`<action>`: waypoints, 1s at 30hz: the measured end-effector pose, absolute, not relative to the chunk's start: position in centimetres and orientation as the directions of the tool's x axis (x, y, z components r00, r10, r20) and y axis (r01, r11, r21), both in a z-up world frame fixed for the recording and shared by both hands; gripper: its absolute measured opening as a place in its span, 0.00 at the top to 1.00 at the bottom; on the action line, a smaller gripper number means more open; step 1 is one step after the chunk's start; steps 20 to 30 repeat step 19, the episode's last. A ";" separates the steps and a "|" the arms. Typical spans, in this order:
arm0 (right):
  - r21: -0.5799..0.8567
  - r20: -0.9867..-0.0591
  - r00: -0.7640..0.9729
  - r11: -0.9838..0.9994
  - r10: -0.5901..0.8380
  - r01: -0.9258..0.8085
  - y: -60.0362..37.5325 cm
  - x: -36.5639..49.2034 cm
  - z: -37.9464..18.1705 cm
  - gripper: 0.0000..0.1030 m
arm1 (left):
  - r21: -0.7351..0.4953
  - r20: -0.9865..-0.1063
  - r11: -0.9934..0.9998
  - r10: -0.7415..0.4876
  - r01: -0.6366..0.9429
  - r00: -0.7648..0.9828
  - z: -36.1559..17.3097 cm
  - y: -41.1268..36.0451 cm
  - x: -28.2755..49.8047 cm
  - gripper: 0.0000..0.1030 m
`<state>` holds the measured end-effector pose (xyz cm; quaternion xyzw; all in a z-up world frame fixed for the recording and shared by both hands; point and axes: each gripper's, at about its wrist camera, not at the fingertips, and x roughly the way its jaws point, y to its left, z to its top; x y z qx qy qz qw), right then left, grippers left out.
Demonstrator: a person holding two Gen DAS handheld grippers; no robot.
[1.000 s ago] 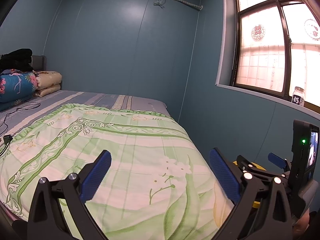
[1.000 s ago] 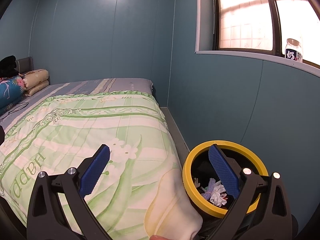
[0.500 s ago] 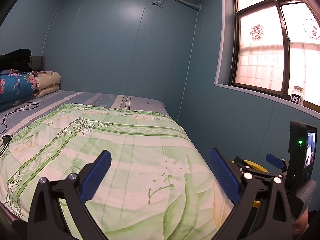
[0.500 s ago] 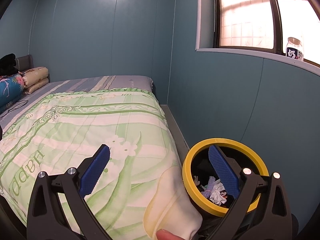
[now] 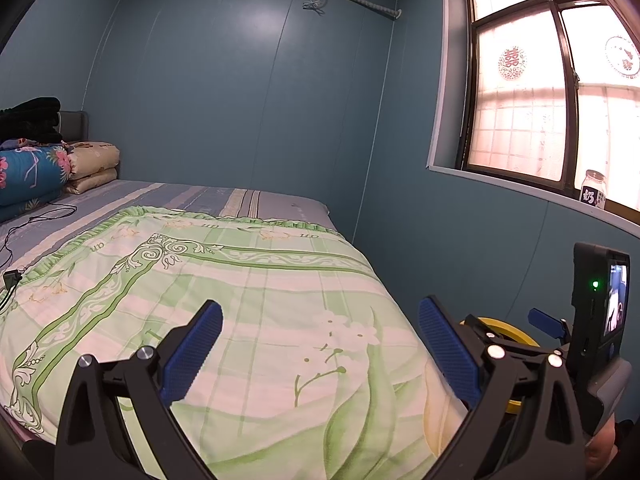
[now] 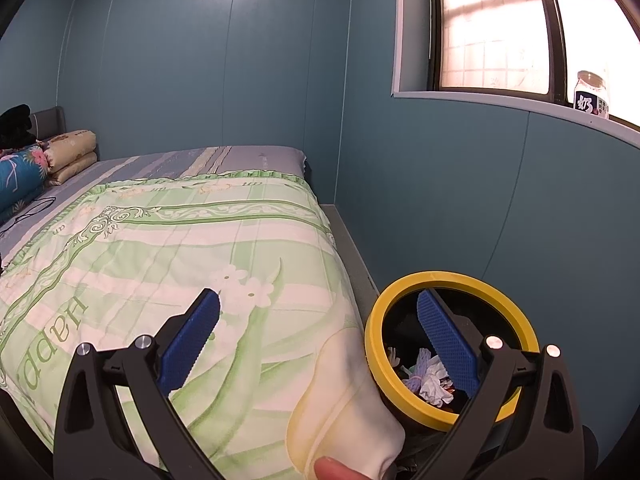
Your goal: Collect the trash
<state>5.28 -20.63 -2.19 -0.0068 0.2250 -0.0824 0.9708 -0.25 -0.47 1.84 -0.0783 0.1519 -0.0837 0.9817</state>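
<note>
Both grippers hang over the near end of the bed, jaws spread wide and holding nothing, which suits a pause between pickups. The left gripper (image 5: 320, 354) faces up the quilt (image 5: 224, 304); the right gripper (image 6: 318, 338) sits further right, its right finger reaching over the mouth of the bin (image 6: 452, 280).

The bin stands on the floor in the gap between the bed's right side and the blue wall, just beside the quilt's near corner, probably so scraps can be dropped in without stepping away. It has a smooth yellow ring rim and a dark inside. The trash (image 6: 430, 376) lies at its bottom: crumpled white and lilac paper-like wads, light and soft-looking.

No loose scraps show on the quilt, so collecting looks close to done here.

The quilt is a padded cotton-like cover, pale green and cream with flowers and scrolls, lying flat and smooth with a frilled far edge. The fingers (image 5: 190, 354) carry blue ribbed pads on black frames. A glass jar (image 6: 591, 96) stands on the sill at the right, and folded bedding (image 5: 60, 168) is stacked far left.
</note>
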 end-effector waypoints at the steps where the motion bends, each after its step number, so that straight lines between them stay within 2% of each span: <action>1: -0.051 -0.436 0.885 0.986 -0.165 0.158 -20.6 5.3 -2.2 0.08 | -0.180 -0.286 0.974 -0.189 0.141 0.940 1.8 -0.5 -0.2 0.08; 30: -0.049 -0.455 0.876 0.986 -0.162 0.157 -20.7 5.5 -2.6 0.08 | -0.186 -0.295 0.972 -0.195 0.144 0.935 1.7 -0.6 -0.2 0.08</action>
